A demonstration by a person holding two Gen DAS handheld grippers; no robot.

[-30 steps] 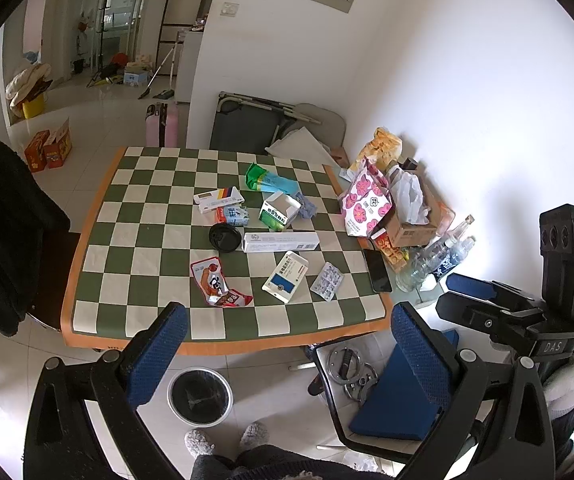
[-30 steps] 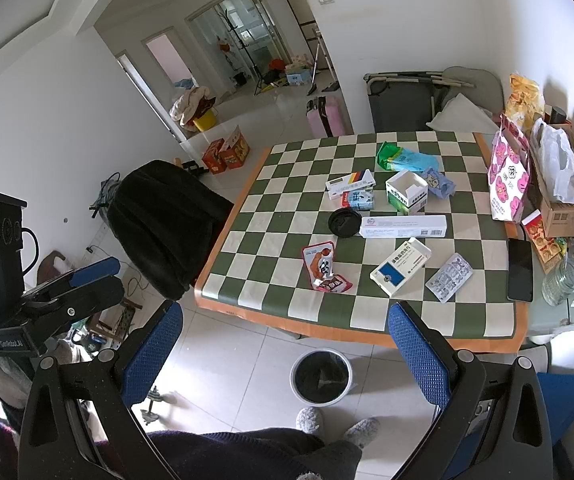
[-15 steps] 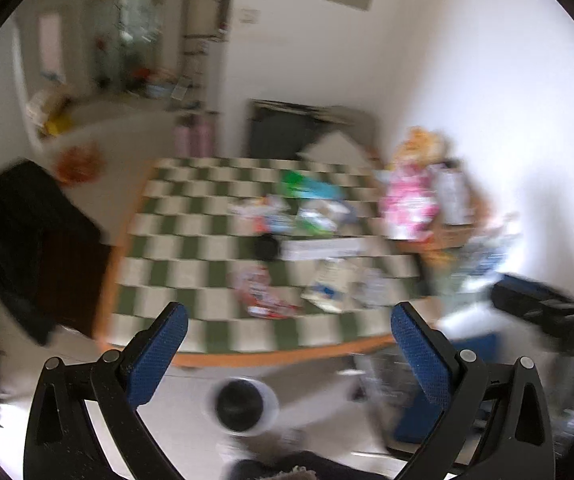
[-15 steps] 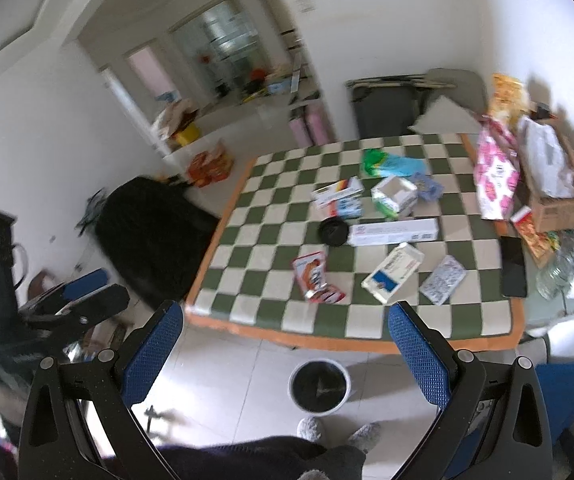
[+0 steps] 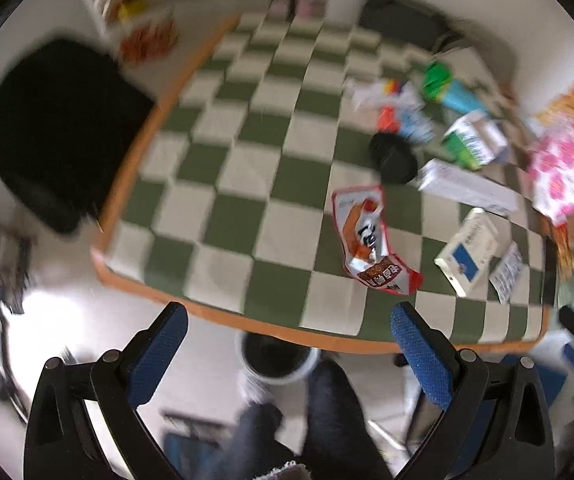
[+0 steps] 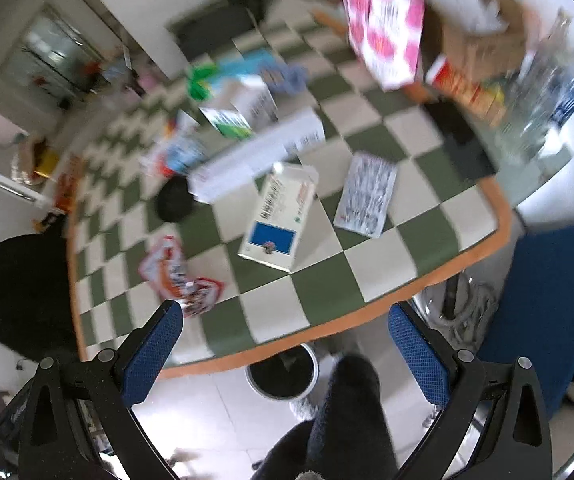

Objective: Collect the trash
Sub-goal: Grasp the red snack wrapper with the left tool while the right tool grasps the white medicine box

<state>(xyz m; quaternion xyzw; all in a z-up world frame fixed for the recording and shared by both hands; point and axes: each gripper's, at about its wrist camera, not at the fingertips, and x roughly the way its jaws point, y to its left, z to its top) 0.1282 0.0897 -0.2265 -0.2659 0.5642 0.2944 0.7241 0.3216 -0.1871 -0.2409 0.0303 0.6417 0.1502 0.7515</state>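
Observation:
Trash lies on a green-and-white checkered table: a red snack wrapper, a blue-and-white medicine box, a blister pack, a long white box, a black lid and a green-white carton. A white-rimmed bin stands on the floor under the near edge. My left gripper is open and empty above that edge. My right gripper is open and empty; the wrapper, medicine box, blister pack and bin lie before it.
A black-draped chair stands at the table's left. A pink flowered bag, a cardboard box and bottles crowd the right side. A blue chair seat is at the right. The person's legs are below.
Both grippers have swung down and in toward the table's near edge; the table now looms larger and the views are motion-blurred. Both stay open and empty.

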